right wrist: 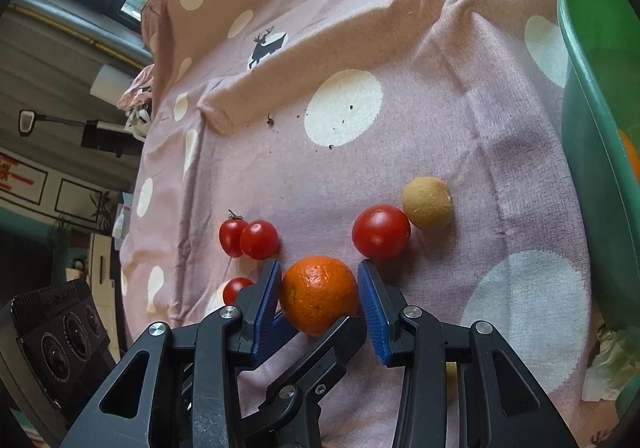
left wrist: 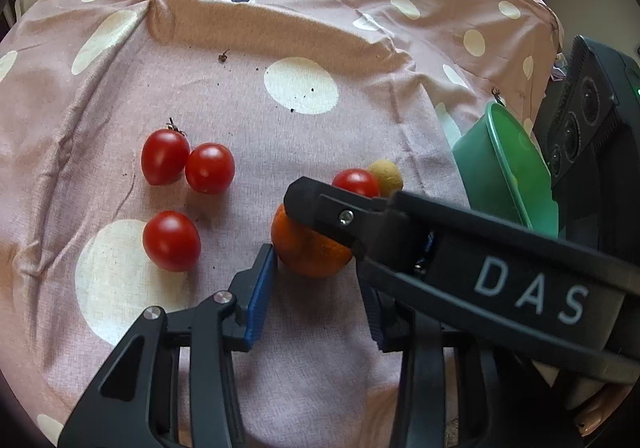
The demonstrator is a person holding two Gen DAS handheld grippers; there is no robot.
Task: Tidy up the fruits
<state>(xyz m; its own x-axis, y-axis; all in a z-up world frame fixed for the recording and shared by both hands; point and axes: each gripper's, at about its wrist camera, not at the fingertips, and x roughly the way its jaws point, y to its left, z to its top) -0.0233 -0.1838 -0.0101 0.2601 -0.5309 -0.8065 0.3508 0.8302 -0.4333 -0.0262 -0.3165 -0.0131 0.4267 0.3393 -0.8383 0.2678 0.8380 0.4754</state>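
Right tool [right wrist: 318, 296] open around orange [right wrist: 318, 294], tomatoes [right wrist: 381, 231] beside, pink cloth [right wrist: 440, 88]

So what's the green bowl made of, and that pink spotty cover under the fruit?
The green bowl looks like plastic: smooth, with a slight sheen along its rim. The pink cover looks like woven fabric, probably cotton: matte, with a visible weave and soft wrinkles.

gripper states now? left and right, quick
Left hand-held gripper: open, pads beside the orange, not clamped.
Right hand-held gripper: open, straddling the orange, a gap showing on each side.
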